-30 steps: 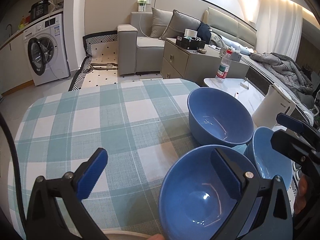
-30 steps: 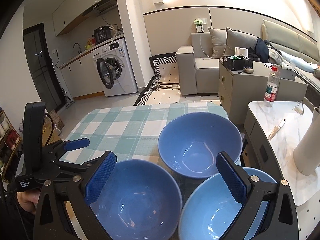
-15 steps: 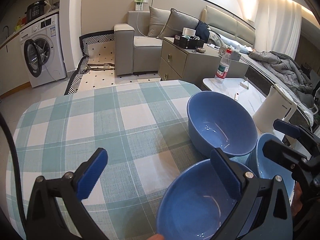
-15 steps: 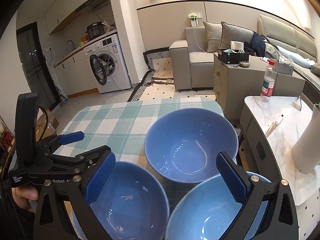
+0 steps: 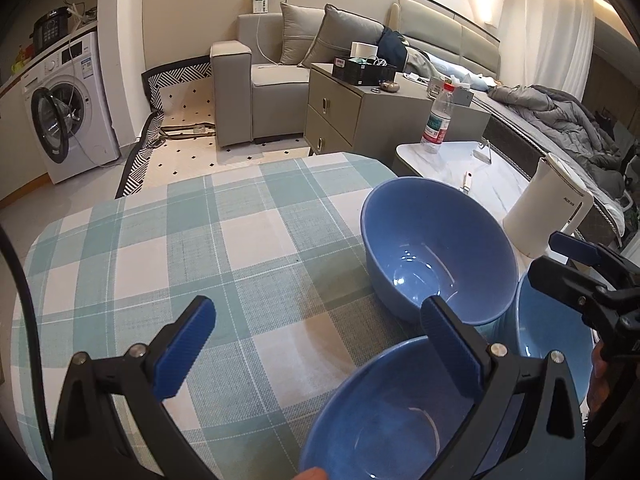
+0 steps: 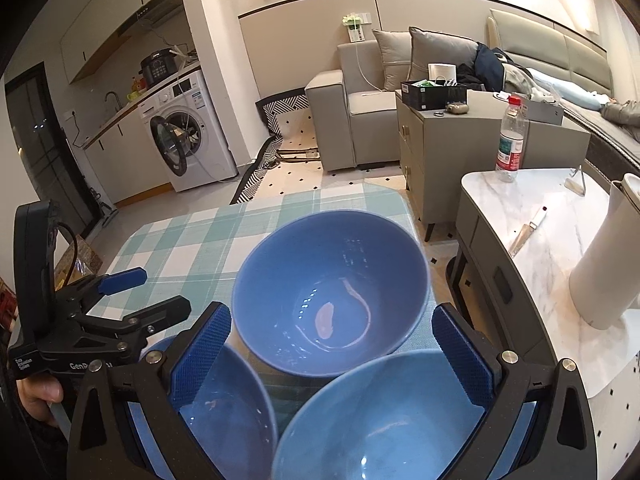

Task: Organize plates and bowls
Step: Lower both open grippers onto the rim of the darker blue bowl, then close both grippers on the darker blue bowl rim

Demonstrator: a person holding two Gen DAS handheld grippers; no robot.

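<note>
Three plain blue bowls [image 6: 332, 292] ahead of the blue-padded black right gripper [image 6: 332, 356] sit on a teal-and-white checked tablecloth [image 5: 180, 248].

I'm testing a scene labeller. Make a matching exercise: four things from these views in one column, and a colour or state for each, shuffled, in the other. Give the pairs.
1. far bowl
2. water bottle
3. washing machine
4. cooker

A. door open
B. red cap
C. blue, empty
D. black

Pairs: 1-C, 2-B, 3-A, 4-D
</note>
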